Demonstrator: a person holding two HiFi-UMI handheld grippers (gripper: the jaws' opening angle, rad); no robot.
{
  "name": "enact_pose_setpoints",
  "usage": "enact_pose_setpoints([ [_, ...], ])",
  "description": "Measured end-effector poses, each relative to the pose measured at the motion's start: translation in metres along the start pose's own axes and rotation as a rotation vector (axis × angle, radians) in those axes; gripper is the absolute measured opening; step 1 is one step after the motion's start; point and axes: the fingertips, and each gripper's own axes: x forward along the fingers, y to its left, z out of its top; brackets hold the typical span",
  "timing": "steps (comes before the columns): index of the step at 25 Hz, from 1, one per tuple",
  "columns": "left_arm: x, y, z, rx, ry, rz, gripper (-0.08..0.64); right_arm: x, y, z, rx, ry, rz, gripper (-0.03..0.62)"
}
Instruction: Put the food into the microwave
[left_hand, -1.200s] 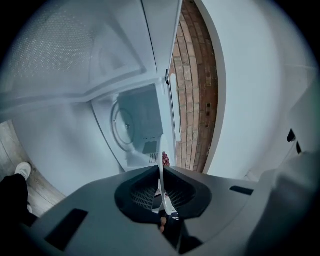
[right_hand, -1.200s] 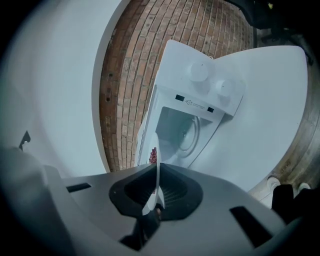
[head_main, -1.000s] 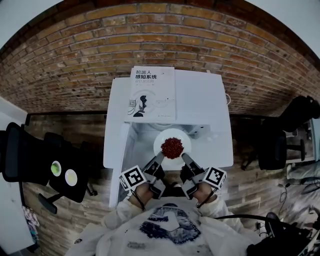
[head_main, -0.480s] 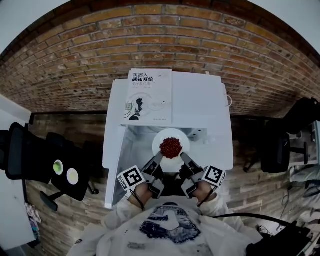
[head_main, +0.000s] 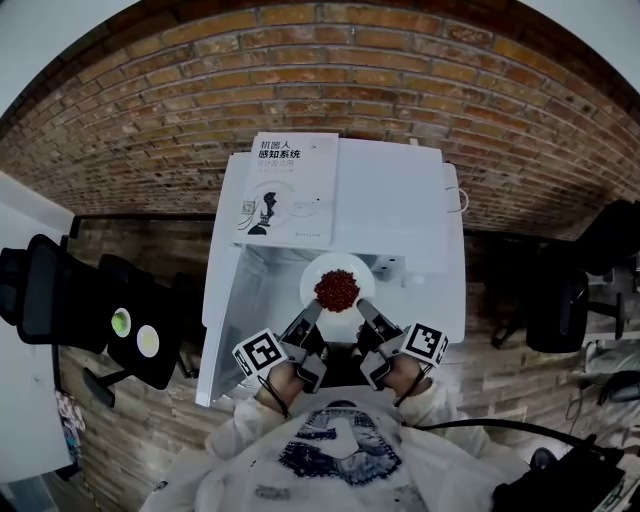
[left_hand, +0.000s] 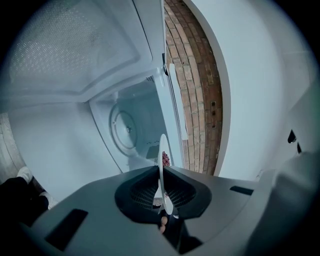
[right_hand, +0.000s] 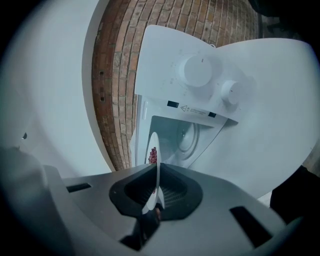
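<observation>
White microwave oven (head_main: 400, 200) has its white door (head_main: 225, 320) swung open to the left, with the round glass turntable (left_hand: 125, 127) bare inside; the round white plate (head_main: 312, 283) has edged slightly forward over the last second and now hangs at the cavity mouth, not yet set down. Left gripper (head_main: 306, 322) and right gripper (head_main: 366, 314) each pinch the plate's thin near rim; the heap of red food (head_main: 337, 289) rides mid-plate; judged: insertion under way, and lowering onto the turntable remains.
</observation>
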Motion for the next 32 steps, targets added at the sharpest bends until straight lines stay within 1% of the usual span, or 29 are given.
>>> enact_pose_setpoints([
  [1, 0.000, 0.004, 0.000, 0.015, 0.000, 0.017, 0.037, 0.000, -0.001, 0.000, 0.008, 0.003, -0.001, 0.021],
  [2, 0.000, 0.004, 0.000, 0.015, -0.003, 0.018, 0.037, 0.000, -0.002, 0.001, 0.016, 0.005, 0.000, 0.021],
  [4, 0.004, -0.001, -0.001, -0.013, -0.013, -0.017, 0.037, 0.002, -0.002, 0.002, 0.008, 0.011, 0.003, 0.021],
  [6, 0.007, -0.002, 0.000, -0.022, -0.014, -0.031, 0.037, 0.003, -0.003, 0.004, 0.000, 0.014, 0.005, 0.021],
  [11, 0.010, 0.009, 0.002, -0.021, -0.010, -0.006, 0.037, 0.008, -0.010, 0.006, 0.022, 0.016, -0.001, 0.021],
  [13, 0.009, 0.018, 0.002, -0.008, -0.011, 0.025, 0.037, 0.010, -0.014, 0.005, 0.040, 0.017, -0.009, 0.021],
  [16, 0.013, 0.024, 0.004, -0.013, -0.016, 0.011, 0.037, 0.015, -0.021, 0.004, 0.032, 0.020, -0.024, 0.021],
  [19, 0.014, 0.039, 0.008, 0.016, -0.010, 0.058, 0.037, 0.021, -0.031, 0.005, 0.037, 0.019, -0.034, 0.021],
  [22, 0.019, 0.046, 0.013, 0.042, -0.010, 0.053, 0.037, 0.028, -0.038, 0.006, 0.050, 0.016, -0.044, 0.021],
  [25, 0.022, 0.056, 0.015, 0.025, -0.011, 0.080, 0.037, 0.035, -0.044, 0.007, 0.047, 0.018, -0.054, 0.021],
  [32, 0.032, 0.080, 0.024, 0.012, -0.005, 0.102, 0.037, 0.052, -0.064, 0.010, 0.063, 0.010, -0.077, 0.021],
])
